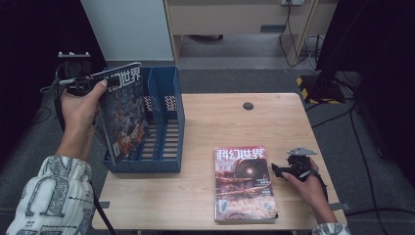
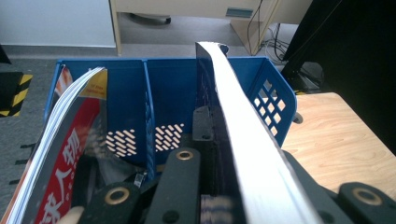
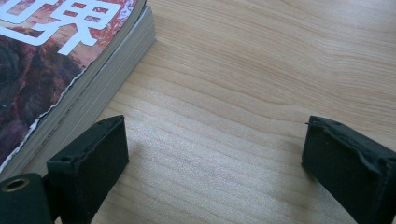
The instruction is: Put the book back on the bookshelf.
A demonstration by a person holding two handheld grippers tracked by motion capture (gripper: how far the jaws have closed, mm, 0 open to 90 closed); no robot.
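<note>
Seen from above: holding a magazine (image 1: 123,111) upright in the left tool (image 1: 78,81), at the left of the frame, over the blue file rack (image 1: 169,122). Left tool clamping the magazine by its upper corner, jaws pressed shut on it, with a thumb lying against the cover. Magazine tilting slightly, its lower edge hanging down into the rack's near-left compartment.

Looking along the left tool (image 2: 219,186): gripping the magazine (image 2: 247,154) edge-on, its white page block running from the lower middle up to the top centre of the frame. Blue file rack (image 2: 275,100) lying just behind, dividers and slotted walls showing. Another magazine with a red cover (image 2: 60,154) leaning at the lower left of this frame, inside the rack's outer compartment.

At the lower right of the high view: resting the right tool (image 1: 280,170) on the wooden bench (image 1: 205,122), just beside the right edge of a second magazine (image 1: 243,183) lying flat, cover up.

Looking along the right tool (image 3: 215,154): jaws standing wide apart, gripping nothing, bare bench (image 3: 243,84) between them. Second magazine (image 3: 60,51) filling the upper left of this frame, its page edge just beside the nearer jaw; whether touching, cannot tell.
</note>
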